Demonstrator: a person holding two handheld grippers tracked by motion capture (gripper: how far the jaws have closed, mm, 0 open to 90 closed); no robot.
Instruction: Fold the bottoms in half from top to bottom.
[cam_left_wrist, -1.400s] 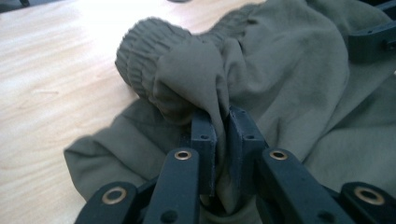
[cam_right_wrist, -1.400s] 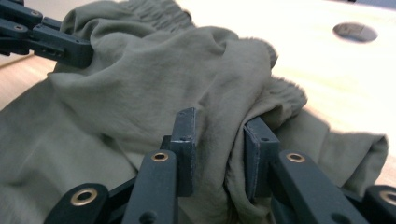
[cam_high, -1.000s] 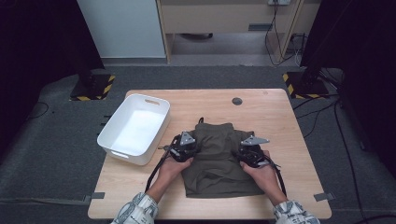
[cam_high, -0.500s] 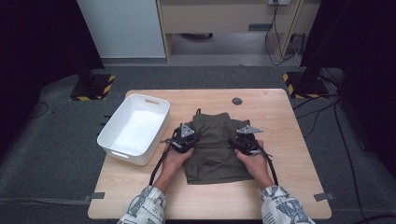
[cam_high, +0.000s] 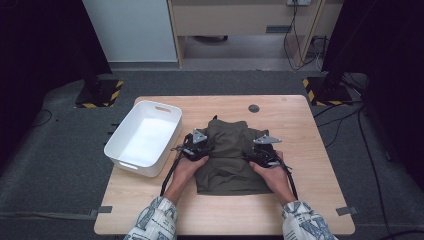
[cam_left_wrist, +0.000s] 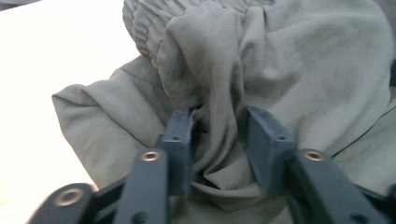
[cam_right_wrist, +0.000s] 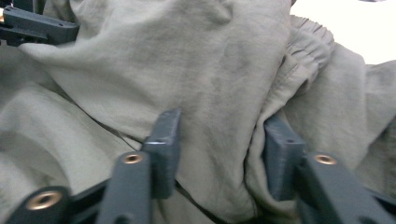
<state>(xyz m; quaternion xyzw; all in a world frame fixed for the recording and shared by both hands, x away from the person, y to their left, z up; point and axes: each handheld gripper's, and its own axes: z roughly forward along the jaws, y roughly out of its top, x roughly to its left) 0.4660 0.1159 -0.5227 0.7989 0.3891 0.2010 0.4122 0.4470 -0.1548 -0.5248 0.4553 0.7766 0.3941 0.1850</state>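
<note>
Both grippers, left (cam_high: 196, 148) and right (cam_high: 262, 151), have just been opening, fingers slack around the garment (cam_high: 227, 157) folds (release step): lift clear without dragging the fold.

The olive garment (cam_high: 227, 155) ran past the frame edges in both gripper views, its near corners lay hidden under the person's hands in the high view, and the small dark disc (cam_high: 254, 108) was too tiny to identify.
</note>
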